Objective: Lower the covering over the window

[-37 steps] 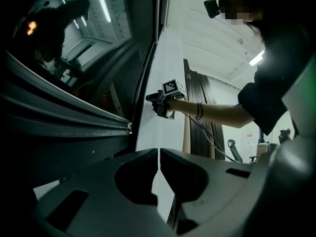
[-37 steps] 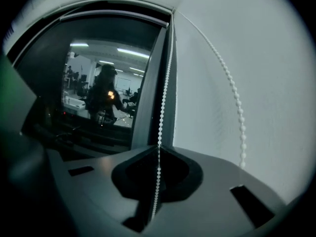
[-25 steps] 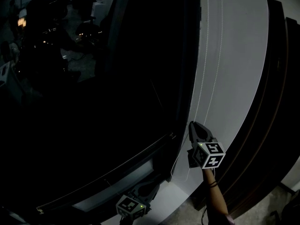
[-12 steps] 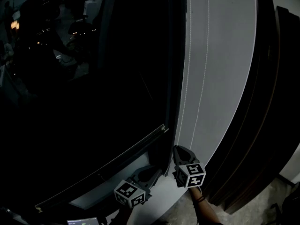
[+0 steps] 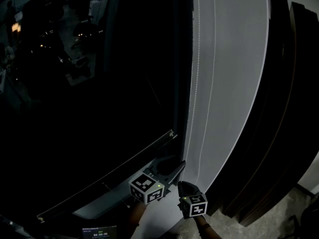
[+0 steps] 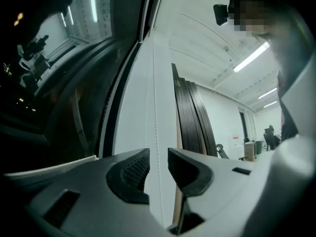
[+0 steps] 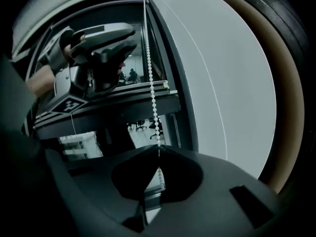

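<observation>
Chain-pull step in hand: right gripper fingers clamp the white beaded pull chain; left gripper fingers stand apart around a strand; next, likely close left and draw down.

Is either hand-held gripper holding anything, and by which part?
Right hand-held gripper: shut on the bead chain, pinching one strand between its jaw tips. Left hand-held gripper: open, a strand between its jaws ungripped.

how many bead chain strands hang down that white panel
2. One strand hangs nearer the window frame, the other just right of it. The right gripper is shut on one; one passes between the jaws of the open left gripper.
</observation>
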